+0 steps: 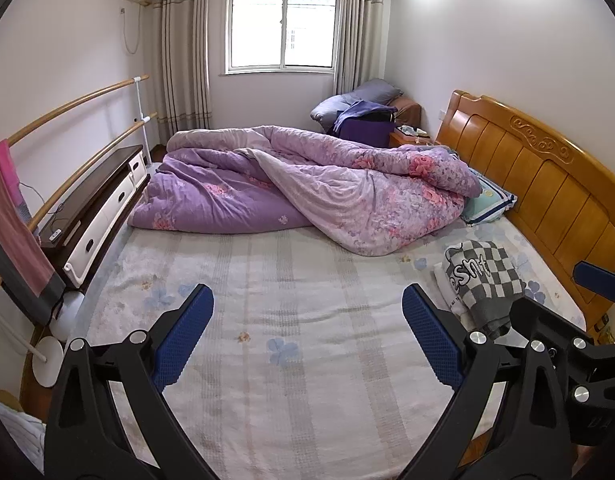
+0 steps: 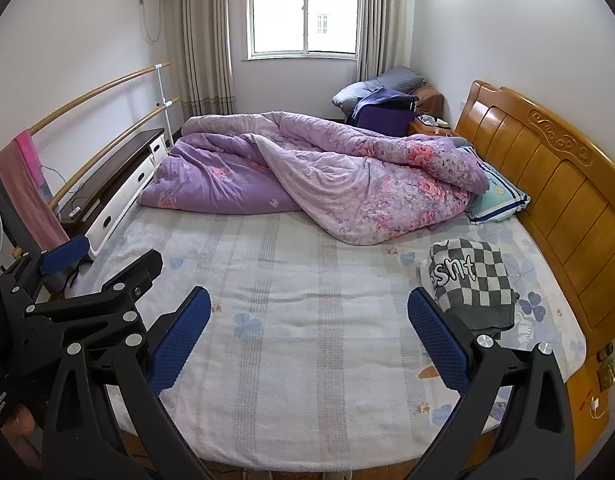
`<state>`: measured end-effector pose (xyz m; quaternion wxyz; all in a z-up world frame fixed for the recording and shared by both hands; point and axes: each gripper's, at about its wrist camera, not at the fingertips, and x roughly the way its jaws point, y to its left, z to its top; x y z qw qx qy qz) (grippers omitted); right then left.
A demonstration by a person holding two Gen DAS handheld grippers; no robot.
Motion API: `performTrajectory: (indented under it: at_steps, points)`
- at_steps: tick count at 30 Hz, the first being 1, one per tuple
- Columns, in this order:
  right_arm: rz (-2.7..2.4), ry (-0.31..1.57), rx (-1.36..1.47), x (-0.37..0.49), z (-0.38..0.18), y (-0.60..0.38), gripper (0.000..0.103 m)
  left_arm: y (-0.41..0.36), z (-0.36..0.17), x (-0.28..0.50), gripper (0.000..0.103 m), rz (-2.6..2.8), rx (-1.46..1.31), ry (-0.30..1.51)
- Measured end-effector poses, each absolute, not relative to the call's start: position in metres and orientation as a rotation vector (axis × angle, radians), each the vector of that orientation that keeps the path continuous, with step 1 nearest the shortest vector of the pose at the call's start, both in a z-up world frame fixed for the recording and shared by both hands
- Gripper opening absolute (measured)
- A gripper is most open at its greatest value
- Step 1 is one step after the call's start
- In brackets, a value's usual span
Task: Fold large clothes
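Both tongs, left gripper (image 1: 307, 312) and right gripper (image 2: 309, 318), gape wide, empty, above bedsheet (image 2: 291, 280). Checkered garment (image 2: 469, 280) sits folded far right near headboard (image 2: 547, 184). I judge: approach low, pinch top layer only, drag to open sheet before spreading.

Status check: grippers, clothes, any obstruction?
Left gripper and right gripper open, empty. Checkered garment folded by headboard. Quilt bunched beyond, not blocking.

A folded grey-and-white checked garment (image 2: 473, 280) with large white lettering lies flat on a white folded piece, just beside the wooden headboard (image 2: 555, 184).
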<state>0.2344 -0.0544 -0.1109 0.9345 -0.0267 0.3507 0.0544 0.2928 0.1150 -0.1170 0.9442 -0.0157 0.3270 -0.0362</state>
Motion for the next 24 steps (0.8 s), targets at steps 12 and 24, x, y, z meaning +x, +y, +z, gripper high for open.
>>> performTrajectory:
  at_steps: [12,24]
  points:
    - [0.109,0.708,-0.048,0.235,-0.098,-0.059,0.095,0.116,-0.102,0.297,0.096,-0.071,-0.023,0.657]
    - [0.103,0.708,-0.046,0.242,-0.092,-0.059,0.095,0.126,-0.093,0.310,0.096,-0.083,-0.027,0.655]
